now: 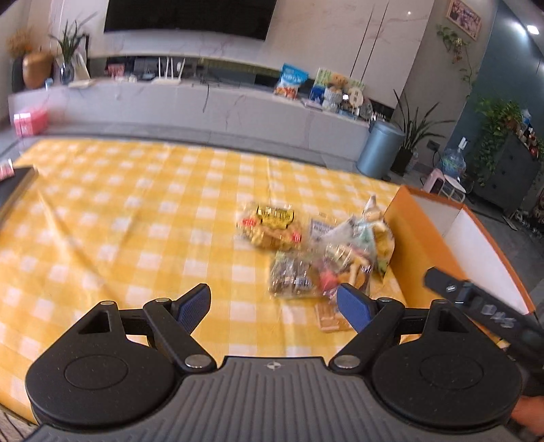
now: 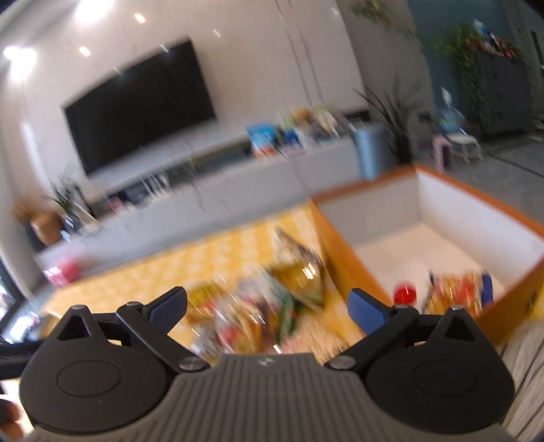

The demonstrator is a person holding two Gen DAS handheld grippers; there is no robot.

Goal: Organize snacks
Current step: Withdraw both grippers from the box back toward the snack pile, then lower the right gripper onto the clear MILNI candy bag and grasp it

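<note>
Setting: a table under a yellow-and-white checked tablecloth (image 1: 136,217) in a living room, with a wall-mounted television (image 1: 190,15) and a long grey media console (image 1: 210,102) beyond its far edge.

Left gripper (image 1: 273,307): held low over the near edge of the table, its blue-padded jaws spread wide and holding nothing; bare cloth shows between them.

Right gripper (image 2: 267,311): also spread wide and empty, above the snack pile; the right wrist view is heavily motion-blurred. In the left wrist view its black body enters at the lower right, in front of the box.

Snack pile (image 1: 326,258): a loose heap of clear-wrapped packets toward the right edge of the table, touching the box's near left wall; individual labels are too blurred to read.

Yellow packet (image 1: 270,226): lies just beside the heap, on its left, flat on the cloth.

Box (image 1: 413,231): orange outside, white inside, open-topped, at the table's right edge.

Inside the box: a red-capped item (image 2: 404,294) and a colourful snack packet (image 2: 455,294) lie side by side against the near wall.

Left edge of table: a dark tray (image 1: 15,185), only partly in view.
</note>
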